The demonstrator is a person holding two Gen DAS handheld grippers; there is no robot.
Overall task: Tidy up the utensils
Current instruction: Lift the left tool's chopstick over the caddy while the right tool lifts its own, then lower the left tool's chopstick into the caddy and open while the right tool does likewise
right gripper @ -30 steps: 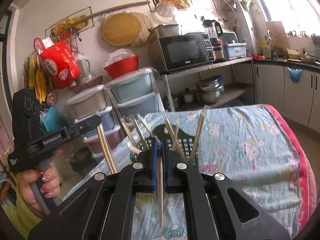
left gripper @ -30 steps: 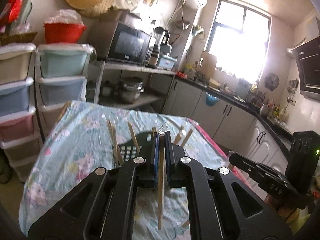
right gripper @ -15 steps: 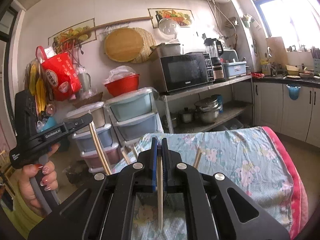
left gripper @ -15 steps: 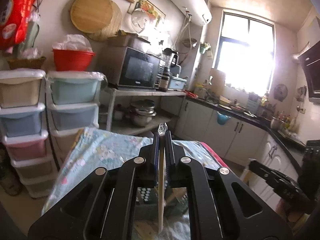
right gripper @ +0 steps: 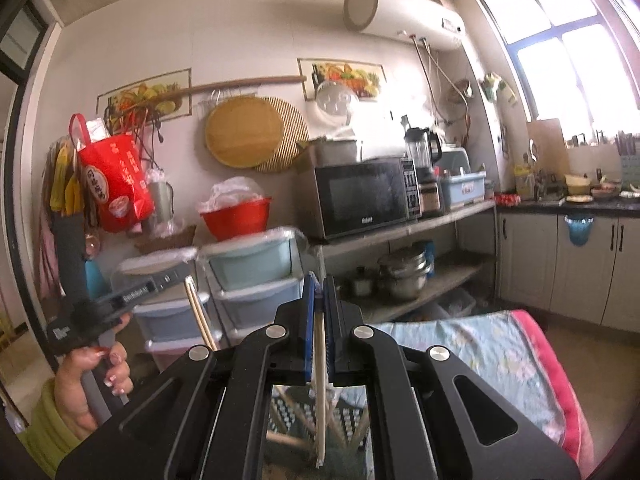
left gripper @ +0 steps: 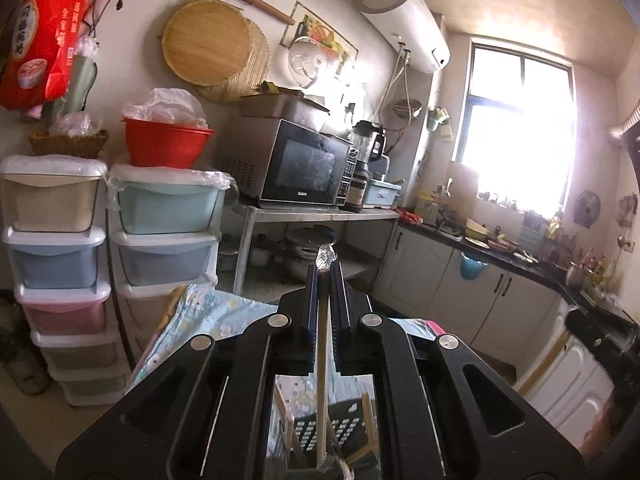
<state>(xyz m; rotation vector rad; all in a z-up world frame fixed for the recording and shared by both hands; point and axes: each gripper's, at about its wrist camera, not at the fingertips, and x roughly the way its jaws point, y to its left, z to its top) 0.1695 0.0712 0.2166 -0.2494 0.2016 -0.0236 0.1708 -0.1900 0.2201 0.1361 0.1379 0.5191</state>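
My left gripper (left gripper: 325, 270) is shut on a wooden chopstick (left gripper: 322, 384) that hangs straight down over a black perforated utensil basket (left gripper: 336, 432); a clear wrapper tip sticks out above the fingers. My right gripper (right gripper: 319, 284) is shut on another pale chopstick (right gripper: 320, 392) hanging down over the same basket (right gripper: 304, 420), where several chopsticks lean. The left gripper (right gripper: 120, 300) with its chopstick (right gripper: 200, 320) also shows at the left of the right wrist view, held by a hand.
The basket stands on a table with a floral blue cloth (right gripper: 492, 344) edged in pink. Stacked plastic drawers (left gripper: 160, 224) and a shelf with a microwave (left gripper: 300, 164) stand behind. Kitchen cabinets (left gripper: 460, 288) run along the right.
Both grippers have risen and tilted up with their chopsticks. The table and basket have dropped to the bottom of both views.
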